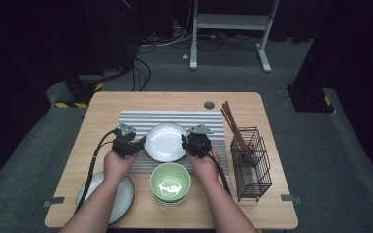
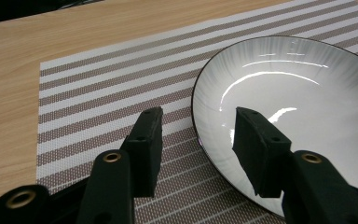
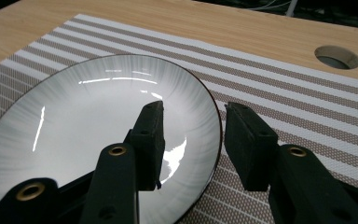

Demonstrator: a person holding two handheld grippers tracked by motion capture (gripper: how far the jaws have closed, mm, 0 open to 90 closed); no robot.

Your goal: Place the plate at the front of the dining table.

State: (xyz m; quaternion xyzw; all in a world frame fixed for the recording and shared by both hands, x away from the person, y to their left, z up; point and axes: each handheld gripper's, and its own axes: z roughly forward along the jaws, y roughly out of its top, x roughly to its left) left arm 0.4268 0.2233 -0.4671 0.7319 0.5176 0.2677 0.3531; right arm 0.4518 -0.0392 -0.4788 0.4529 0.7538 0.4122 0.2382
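White round ceramic plate with the thin dark rim (image 1: 165, 141) sits in the middle of the grey-and-white striped woven placemat (image 1: 141, 119), and both grippers are on it now. Over on the left, the left gripper (image 1: 135, 145) has its jaws parted, straddling the plate's near-left edge (image 2: 205, 135) — one jaw out over the mat, the other over the glazed inside. Nothing pinched yet, by the look of it. On the right, the right gripper (image 1: 188, 144) mirrors that: jaws apart, the rim (image 3: 216, 140) running between them.

To do this well, I'd say both want to seat deeper on the rim and close together, evenly, because that glossy surface looks slippery and a one-sided lift would tip it.

Around it: a grey-white plate with a dark rim (image 1: 122, 196) at the near-left corner, a green bowl with a white fish pattern (image 1: 170, 183) just in front of the plate — closest hazard for the wrists — and a black wire basket (image 1: 252, 165) holding brown chopsticks (image 1: 233, 124) at the right.
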